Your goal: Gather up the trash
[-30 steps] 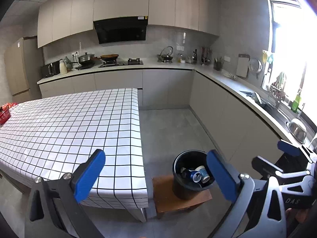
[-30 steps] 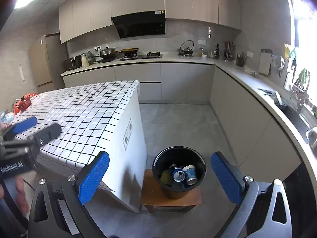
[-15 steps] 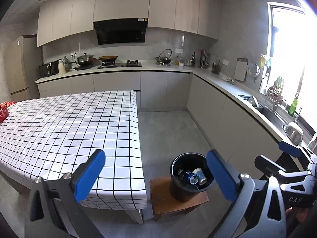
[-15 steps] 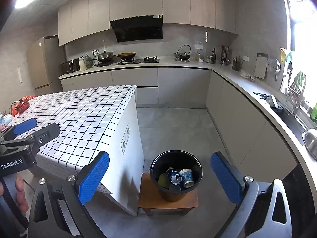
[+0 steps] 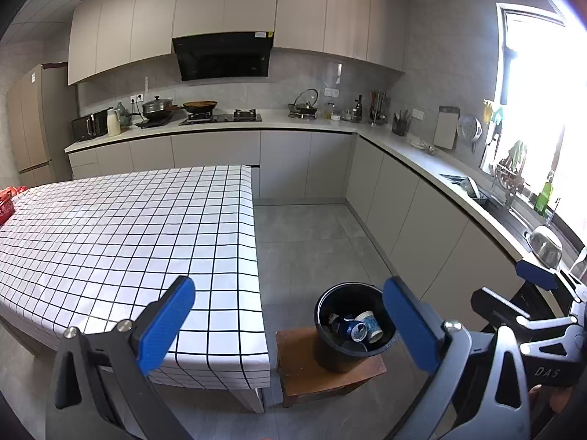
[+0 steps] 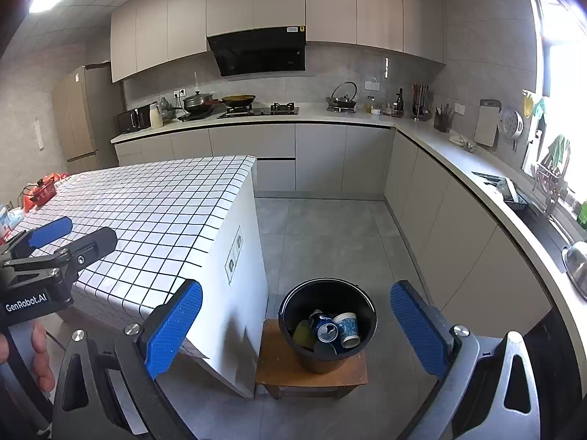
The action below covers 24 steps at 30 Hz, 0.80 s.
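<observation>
A large worktop (image 5: 121,234) covered with a white, black-gridded cloth is seen at the left of both views, with its top bare apart from a red item (image 6: 42,192) at the far left edge. An L-shaped kitchen counter (image 5: 403,146) is seen along the back and right walls, with a black range hood (image 6: 258,51) above the hob.

On the grey floor, just beside the near corner of the worktop, a low wooden stool (image 6: 312,370) is placed, and a black bin (image 6: 326,324) is stood upright on it. Inside the bin, a blue drink can (image 6: 324,330) and a white-and-blue paper cup (image 6: 347,328) are seen lying side by side, touching, with a yellowish-green piece of trash (image 6: 302,332) beside the can.

The left gripper (image 5: 286,324) is held wide apart with nothing between its blue pads, above the corner of the worktop. The right gripper (image 6: 295,324) is likewise spread wide and empty, with the bin framed between its fingers (image 6: 172,326). The hand (image 6: 40,359) holding the left gripper is partly seen at the left edge of the right wrist view.
</observation>
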Tool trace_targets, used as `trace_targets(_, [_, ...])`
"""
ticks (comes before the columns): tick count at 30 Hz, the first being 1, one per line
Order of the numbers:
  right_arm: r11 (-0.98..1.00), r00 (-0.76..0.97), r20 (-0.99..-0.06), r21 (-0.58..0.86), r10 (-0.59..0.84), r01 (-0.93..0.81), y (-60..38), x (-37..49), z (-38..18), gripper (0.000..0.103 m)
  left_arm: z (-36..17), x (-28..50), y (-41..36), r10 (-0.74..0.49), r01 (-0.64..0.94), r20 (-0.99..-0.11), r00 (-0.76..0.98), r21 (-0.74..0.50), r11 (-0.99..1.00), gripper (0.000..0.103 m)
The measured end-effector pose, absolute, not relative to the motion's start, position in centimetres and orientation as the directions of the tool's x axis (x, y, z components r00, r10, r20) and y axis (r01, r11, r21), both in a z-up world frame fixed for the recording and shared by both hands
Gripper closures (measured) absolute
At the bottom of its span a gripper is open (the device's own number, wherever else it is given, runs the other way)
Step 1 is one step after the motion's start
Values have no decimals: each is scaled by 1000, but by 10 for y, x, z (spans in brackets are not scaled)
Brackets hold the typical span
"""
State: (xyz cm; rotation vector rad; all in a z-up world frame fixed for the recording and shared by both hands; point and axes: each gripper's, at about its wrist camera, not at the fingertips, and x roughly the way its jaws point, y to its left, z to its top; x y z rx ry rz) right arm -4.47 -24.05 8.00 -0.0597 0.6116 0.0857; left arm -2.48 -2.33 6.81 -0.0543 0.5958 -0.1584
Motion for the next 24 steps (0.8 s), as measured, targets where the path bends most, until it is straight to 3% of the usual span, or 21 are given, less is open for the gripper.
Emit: trace_targets(24, [993, 819, -568, -26, 77, -112, -244, -41, 80, 0, 64, -22, -25, -176, 140, -554, 814, -107, 984, 0])
